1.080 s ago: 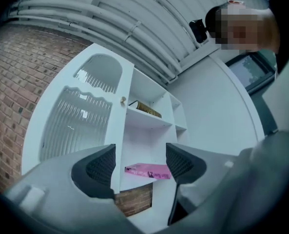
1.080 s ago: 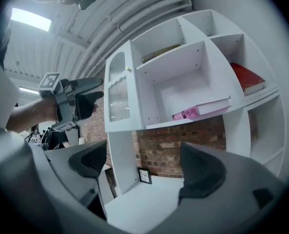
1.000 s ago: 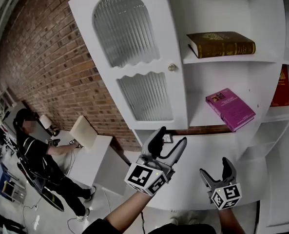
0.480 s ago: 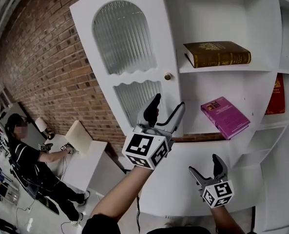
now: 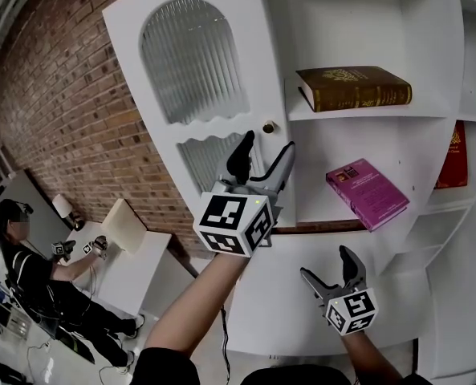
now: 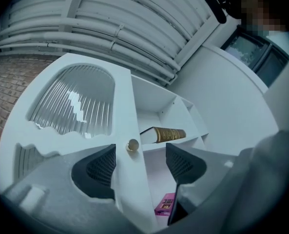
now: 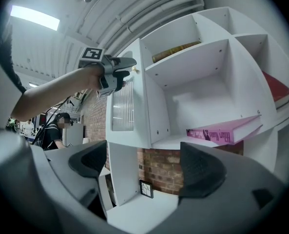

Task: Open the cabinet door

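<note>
**Left claw lines up on cabinet knob**

Head view: the left claw, jaws apart, points at the white door. The knob is just above its tips and is not gripped. The right claw hangs low, also open and empty. The cabinet has open shelves: a brown book lies on the upper one, a pink book on the one below, and a red book is in the compartment to the right.

Left gripper view: the knob shows between the spread jaws, nearer the left one and touching neither. The step in hand looks like the reach. Next, the jaws likely need to close on the knob and pull along the door's swing.

Right gripper view: the jaws gape on nothing. A small frame stands in the bottom compartment, beneath the pink book's shelf.
</note>
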`<state>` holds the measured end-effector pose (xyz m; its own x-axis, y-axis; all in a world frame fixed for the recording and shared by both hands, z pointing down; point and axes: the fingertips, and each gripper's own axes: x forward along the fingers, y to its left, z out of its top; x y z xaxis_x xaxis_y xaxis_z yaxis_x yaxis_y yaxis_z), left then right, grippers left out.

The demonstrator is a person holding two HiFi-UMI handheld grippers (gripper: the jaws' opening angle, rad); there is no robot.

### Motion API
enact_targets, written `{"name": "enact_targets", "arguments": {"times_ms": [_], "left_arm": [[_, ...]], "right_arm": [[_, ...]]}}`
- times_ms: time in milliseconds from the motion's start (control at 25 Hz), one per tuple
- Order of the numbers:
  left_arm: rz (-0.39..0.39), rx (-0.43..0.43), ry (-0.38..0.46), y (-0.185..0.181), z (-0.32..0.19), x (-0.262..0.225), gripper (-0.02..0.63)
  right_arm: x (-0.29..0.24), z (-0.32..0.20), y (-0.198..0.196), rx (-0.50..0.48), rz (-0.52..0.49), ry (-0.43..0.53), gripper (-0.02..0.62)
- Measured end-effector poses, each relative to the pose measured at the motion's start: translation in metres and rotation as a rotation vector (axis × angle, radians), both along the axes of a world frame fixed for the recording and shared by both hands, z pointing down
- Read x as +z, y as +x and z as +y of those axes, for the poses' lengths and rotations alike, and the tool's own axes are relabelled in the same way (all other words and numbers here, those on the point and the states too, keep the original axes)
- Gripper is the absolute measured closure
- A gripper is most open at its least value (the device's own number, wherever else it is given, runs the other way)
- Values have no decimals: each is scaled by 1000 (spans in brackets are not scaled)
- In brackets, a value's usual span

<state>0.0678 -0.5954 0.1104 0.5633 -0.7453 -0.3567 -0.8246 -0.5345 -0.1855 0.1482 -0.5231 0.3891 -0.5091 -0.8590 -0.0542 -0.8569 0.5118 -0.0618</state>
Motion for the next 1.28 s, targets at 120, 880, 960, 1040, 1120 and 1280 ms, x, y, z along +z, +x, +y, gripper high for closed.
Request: {"name": "enact_targets", "arguments": {"times_ms": [120, 880, 960, 1040, 1120, 1280], "left_arm": [[-17, -28, 20, 4, -6, -7, 284], [-32, -107, 15, 0, -27, -15, 513], [-27, -102, 18, 0, -26, -15, 514], [-22, -97, 20, -1, -23, -15, 515], [-14, -89, 20, -1, -19, -15, 515], [8, -74, 16, -5, -9, -15, 515]], "right_arm": [[1, -3, -4, -9, 13, 0, 130], [9, -22, 5, -13, -48, -37, 133], [7, -24, 4, -14, -51, -34, 133], [5, -24, 3, -15, -51, -30, 133], [2, -25, 2, -16, -47, -25, 133], [-1, -26, -1, -19, -41, -16, 133]]}}
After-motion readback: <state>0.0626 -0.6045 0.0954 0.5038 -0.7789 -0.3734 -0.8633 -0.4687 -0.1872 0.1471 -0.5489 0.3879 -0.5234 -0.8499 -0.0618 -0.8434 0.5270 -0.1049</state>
